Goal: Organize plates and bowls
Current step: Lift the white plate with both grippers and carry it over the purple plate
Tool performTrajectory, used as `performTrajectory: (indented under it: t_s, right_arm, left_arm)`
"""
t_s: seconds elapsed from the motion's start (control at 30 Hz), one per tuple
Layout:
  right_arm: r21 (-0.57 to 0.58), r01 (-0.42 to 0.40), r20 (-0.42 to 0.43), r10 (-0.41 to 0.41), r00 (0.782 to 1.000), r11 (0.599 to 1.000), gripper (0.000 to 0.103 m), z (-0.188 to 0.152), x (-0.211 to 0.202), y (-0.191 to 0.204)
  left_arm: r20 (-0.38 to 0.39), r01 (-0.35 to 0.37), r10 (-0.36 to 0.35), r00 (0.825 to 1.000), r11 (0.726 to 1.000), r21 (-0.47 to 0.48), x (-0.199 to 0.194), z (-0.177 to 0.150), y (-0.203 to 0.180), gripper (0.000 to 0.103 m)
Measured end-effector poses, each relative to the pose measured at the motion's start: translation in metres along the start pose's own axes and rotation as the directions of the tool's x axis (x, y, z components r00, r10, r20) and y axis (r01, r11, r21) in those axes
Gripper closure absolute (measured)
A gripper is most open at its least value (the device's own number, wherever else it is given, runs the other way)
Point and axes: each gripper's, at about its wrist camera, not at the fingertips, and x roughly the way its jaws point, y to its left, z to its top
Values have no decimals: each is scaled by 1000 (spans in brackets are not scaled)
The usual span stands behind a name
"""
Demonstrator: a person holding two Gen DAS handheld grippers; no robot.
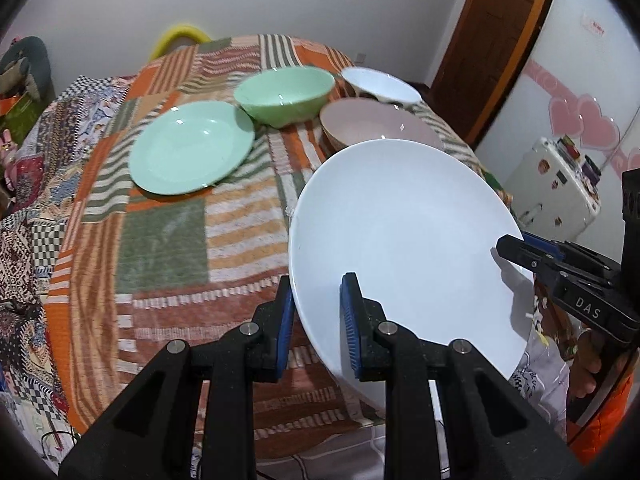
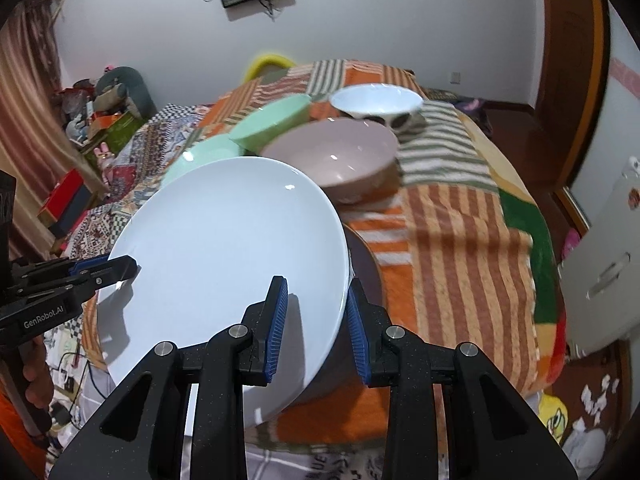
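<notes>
With the left gripper (image 1: 316, 320) and right gripper (image 2: 316, 320) each pinching opposite rims of the tilted white plate (image 1: 404, 256) above the patterned cloth (image 1: 168, 240), uneven pull could slip it onto the pink bowl (image 1: 376, 126).

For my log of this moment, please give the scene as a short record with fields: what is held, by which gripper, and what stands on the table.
held item: white plate, tilted, lifted above the table edge
left gripper: jaws astride the plate's near rim
right gripper: jaws astride the plate's opposite rim
on table: green plate, green bowl, pink bowl, white bowl
surface: patchwork cloth in orange, green and white stripes
under white plate: a dark plate, only its edge visible
</notes>
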Motion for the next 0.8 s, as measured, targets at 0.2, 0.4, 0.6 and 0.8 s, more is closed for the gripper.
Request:
performTrajectory:
  t_s: [0.2,0.4,0.6,0.8]
  right_arm:
    - [39,16,-43,-15,999,999,76,-14,7,-18]
    - [61,18,-84,-13,996,998,76,-20,20,-27]
    - [74,17,-118,-8,993,997,76,-24,29,-29]
    - [75,11,-133,-1,991,997,76,-24,35,-27]
  left_arm:
    - [-59,6,-3,998,999,41,23,-4,-11,80]
    - [-108,1,4,994,999,43,42,-8,-14,80]
    - [-146,2,2,989,1000,30,59,-10,-10,80]
    - [-158,-4,5,987,1000,7,69,-8,-3,80]
